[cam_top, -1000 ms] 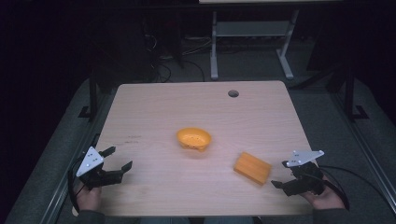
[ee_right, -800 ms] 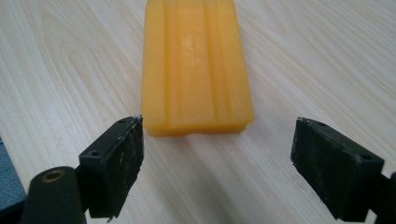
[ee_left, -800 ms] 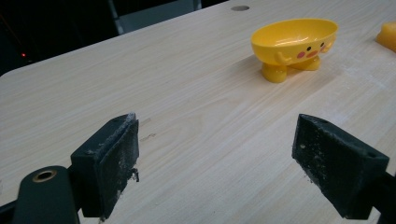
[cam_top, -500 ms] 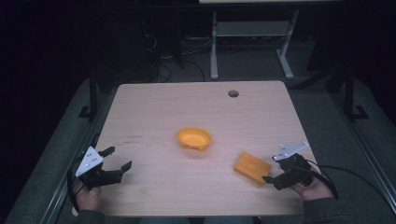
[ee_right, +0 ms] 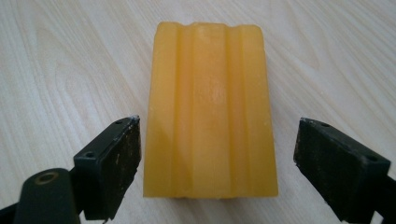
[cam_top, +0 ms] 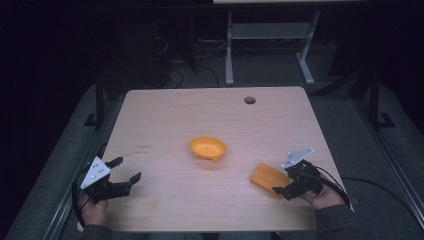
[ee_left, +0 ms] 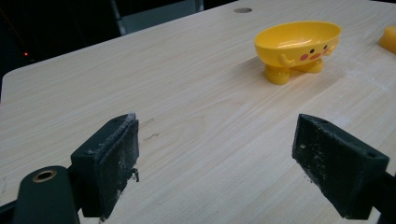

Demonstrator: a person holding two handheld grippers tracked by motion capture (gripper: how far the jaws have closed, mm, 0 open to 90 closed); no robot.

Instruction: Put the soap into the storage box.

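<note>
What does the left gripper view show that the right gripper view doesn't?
The left gripper view has a yellow duck-faced dish standing on little feet, a round hole near the table's far edge, and dark floor beyond. The right gripper view has a close look at a ridged orange-yellow bar lying flat, its near end between that claw's open jaws. Both share the pale wooden table and a pair of black jaws set wide apart.

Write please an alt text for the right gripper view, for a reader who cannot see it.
A ridged orange-yellow soap bar lies flat on the pale wooden table, its near end between the open black jaws of the right gripper. Neither jaw visibly touches it.
</note>
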